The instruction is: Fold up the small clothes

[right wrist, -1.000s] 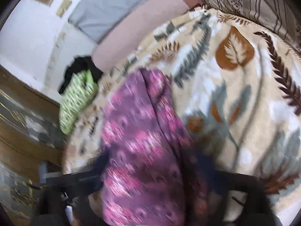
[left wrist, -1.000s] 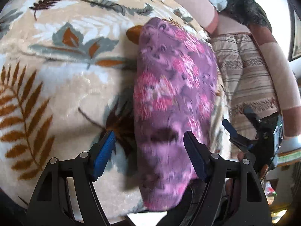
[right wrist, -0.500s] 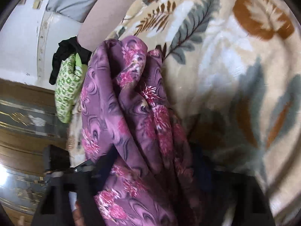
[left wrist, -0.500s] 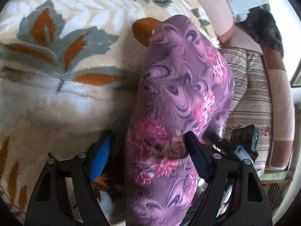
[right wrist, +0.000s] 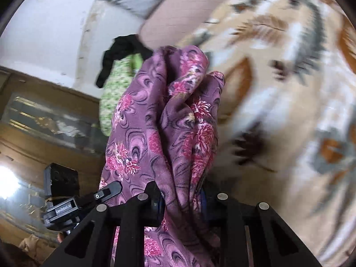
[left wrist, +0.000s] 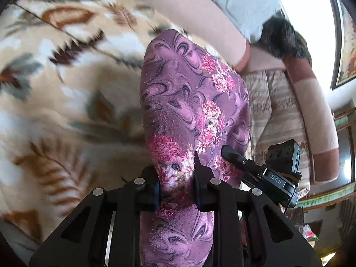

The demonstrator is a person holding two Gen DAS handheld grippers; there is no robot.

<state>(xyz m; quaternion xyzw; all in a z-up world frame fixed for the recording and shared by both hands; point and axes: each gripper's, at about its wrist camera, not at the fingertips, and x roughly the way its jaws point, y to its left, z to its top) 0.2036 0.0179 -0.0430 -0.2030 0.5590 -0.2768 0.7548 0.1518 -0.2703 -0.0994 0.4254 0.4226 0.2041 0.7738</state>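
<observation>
While both sets of jaws had just been closing, each ended clenched on the same purple floral garment point(left wrist: 189, 102). Seen from the left wrist, the left gripper point(left wrist: 175, 191) pinched a bunched fold of that fabric between its two pads, the cloth rising ahead of the fingers in a tall hump and also hanging down beneath them. Just to its right in that view, the right gripper point(left wrist: 231, 153) had its black fingertip pressed against the cloth's edge, with its camera block behind it. From the right wrist, the right gripper point(right wrist: 181, 200) squeezed several gathered pleats of the garment point(right wrist: 169, 120), which stood up in folds ahead of it. The left gripper point(right wrist: 111, 191) showed at lower left, touching the same cloth. The garment lay over a beige fleece blanket point(left wrist: 66, 102) printed with brown and grey leaves, its near end gathered up in the two grips. Beyond the blanket ran a pink bolster point(left wrist: 195, 15), and a green patterned cloth point(right wrist: 113, 93) with a black item point(right wrist: 120, 51) above it sat past the garment's far end. The blanket appeared motion-blurred in both views.
</observation>
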